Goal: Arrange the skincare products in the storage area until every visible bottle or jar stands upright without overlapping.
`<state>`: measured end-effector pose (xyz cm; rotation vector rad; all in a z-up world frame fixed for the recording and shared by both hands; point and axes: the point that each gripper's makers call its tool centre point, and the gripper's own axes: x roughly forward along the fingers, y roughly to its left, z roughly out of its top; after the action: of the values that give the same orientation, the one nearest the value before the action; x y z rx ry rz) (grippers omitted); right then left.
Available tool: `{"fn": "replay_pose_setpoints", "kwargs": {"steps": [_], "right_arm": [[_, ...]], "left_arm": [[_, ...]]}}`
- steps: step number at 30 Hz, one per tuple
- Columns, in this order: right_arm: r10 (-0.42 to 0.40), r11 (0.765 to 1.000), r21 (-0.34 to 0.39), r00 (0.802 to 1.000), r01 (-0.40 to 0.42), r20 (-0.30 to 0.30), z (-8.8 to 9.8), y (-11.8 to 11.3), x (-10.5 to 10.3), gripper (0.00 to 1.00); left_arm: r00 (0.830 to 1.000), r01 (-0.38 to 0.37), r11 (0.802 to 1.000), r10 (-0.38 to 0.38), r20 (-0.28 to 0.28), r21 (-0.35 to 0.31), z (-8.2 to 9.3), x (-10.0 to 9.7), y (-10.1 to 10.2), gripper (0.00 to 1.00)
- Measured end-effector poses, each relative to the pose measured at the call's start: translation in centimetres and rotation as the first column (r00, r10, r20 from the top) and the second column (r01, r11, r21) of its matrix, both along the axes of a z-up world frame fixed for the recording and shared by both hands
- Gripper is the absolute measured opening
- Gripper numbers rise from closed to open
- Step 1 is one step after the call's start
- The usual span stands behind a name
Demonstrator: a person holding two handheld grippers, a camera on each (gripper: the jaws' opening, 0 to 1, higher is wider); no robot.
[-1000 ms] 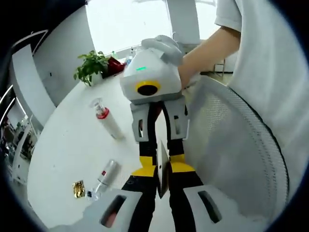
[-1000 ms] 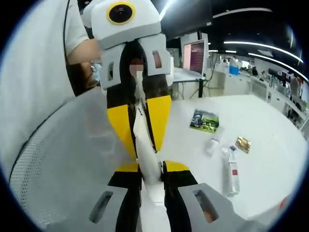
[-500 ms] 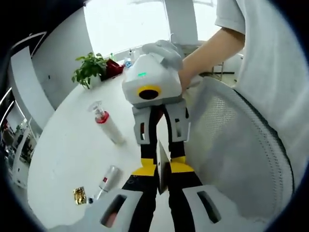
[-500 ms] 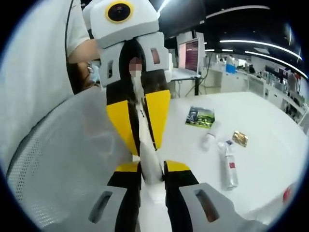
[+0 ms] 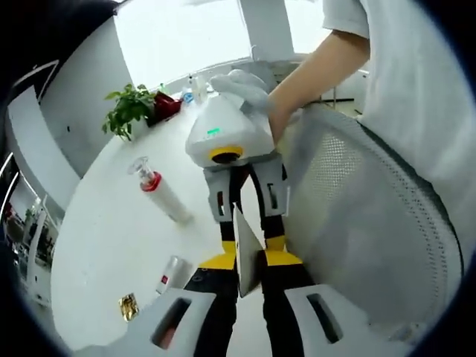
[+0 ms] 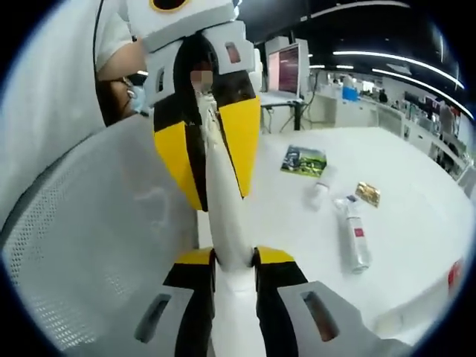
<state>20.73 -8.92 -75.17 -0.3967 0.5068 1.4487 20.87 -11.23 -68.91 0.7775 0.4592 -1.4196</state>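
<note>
A white desk (image 5: 111, 245) carries everything. A white mesh storage basket (image 5: 357, 223) fills the 3 o'clock side of the left gripper view, beside a person in a white shirt. Both hand-held grippers meet on one white tube (image 6: 223, 216): the left hand-held gripper (image 5: 248, 271) is clamped on its flat end, the right hand-held gripper (image 6: 232, 260) closed on its body. In the left gripper view a pump bottle (image 5: 160, 195) with a red collar lies at 9 o'clock, a small bottle (image 5: 171, 274) at 7 o'clock beside a gold sachet (image 5: 129, 306), and a potted plant (image 5: 128, 110) at 11 o'clock. In the right gripper view a clear bottle (image 6: 353, 236) with a red label lies at 3 o'clock, near a green booklet (image 6: 303, 161). No writing is legible.
</note>
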Motion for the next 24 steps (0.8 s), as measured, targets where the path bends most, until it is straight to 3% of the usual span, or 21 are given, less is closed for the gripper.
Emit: {"fn": "replay_pose_setpoints", "kwargs": {"steps": [9,17,24], "right_arm": [[-0.033,0.999,-0.024,0.999,0.034,0.036,0.1,-1.5,1.9,0.19],[-0.132,0.991,-0.03,0.99,0.133,0.043,0.2,-3.5,4.8,0.21],[-0.29,0.957,0.016,0.957,0.29,0.021,0.9,-6.0,7.1,0.27]], "left_arm": [[1.0,-0.001,1.0,0.001,0.024,-0.001,-0.3,2.0,-1.2,0.16],[0.999,0.001,0.999,0.001,0.05,-0.036,-0.1,5.0,-3.3,0.16],[0.998,-0.006,0.998,0.01,0.063,-0.063,0.1,7.6,-4.8,0.16]]}}
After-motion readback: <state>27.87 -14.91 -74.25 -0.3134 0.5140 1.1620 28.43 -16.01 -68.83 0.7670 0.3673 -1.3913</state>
